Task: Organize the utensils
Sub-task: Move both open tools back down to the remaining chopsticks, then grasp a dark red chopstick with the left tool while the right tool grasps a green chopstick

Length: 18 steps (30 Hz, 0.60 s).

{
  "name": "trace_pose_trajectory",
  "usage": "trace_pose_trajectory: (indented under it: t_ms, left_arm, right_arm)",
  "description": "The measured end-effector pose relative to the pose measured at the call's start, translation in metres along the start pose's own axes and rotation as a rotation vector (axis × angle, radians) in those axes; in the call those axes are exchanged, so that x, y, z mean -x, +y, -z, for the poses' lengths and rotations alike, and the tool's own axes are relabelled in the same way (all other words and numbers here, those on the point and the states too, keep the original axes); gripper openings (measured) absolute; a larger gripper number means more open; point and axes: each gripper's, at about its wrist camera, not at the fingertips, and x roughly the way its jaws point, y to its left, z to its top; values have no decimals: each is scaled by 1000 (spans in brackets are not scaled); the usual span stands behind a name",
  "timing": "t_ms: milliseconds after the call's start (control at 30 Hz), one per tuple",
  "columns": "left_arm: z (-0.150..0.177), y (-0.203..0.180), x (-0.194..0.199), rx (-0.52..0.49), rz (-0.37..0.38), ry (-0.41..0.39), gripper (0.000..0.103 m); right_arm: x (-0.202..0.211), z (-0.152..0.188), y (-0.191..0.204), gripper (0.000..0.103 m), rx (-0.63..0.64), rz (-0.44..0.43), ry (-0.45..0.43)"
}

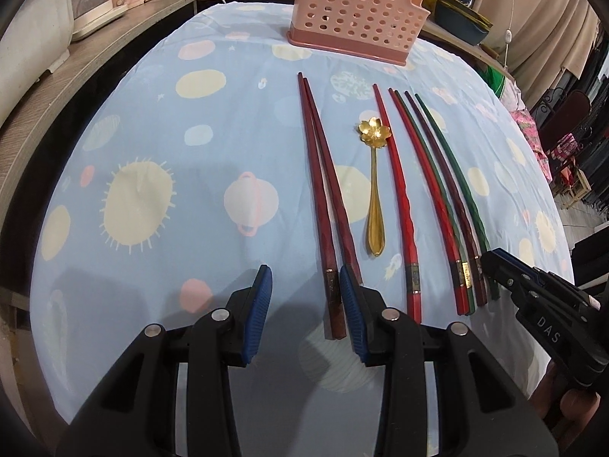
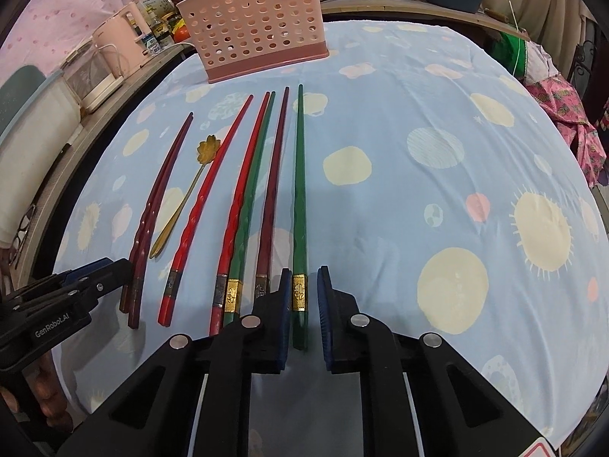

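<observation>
Several chopsticks lie side by side on the blue patterned tablecloth (image 1: 160, 122): a dark red pair (image 1: 323, 198) at the left, then a gold flower spoon (image 1: 375, 190), red ones (image 1: 399, 205), and green and maroon ones (image 1: 453, 198). A pink perforated utensil holder (image 1: 357, 7) stands at the far edge, and also shows in the right wrist view (image 2: 255, 23). My left gripper (image 1: 306, 297) is open, with the dark red pair's ends between its pads. My right gripper (image 2: 304, 297) is open around the outer green chopstick (image 2: 300, 205), not touching it.
A wooden shelf (image 1: 57, 87) at the left carries white appliances and a pink kettle (image 2: 118, 38). Pots and a dark dish (image 1: 460, 19) stand behind the holder. Pink fabric (image 2: 567, 114) hangs past the table's right edge.
</observation>
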Motion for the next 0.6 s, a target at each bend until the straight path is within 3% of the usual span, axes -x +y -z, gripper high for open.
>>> trace_pose_trajectory:
  t_ms: [400, 500, 600]
  left_arm:
    - [7, 0, 2, -13, 9, 2, 33]
    - [9, 2, 3, -12, 14, 2, 26]
    - [8, 4, 2, -3, 22, 4, 11]
  right_arm:
    - [1, 1, 1, 12, 2, 4, 1]
    - [1, 1, 1, 12, 2, 5, 1]
    - [0, 2, 2, 12, 6, 8, 0]
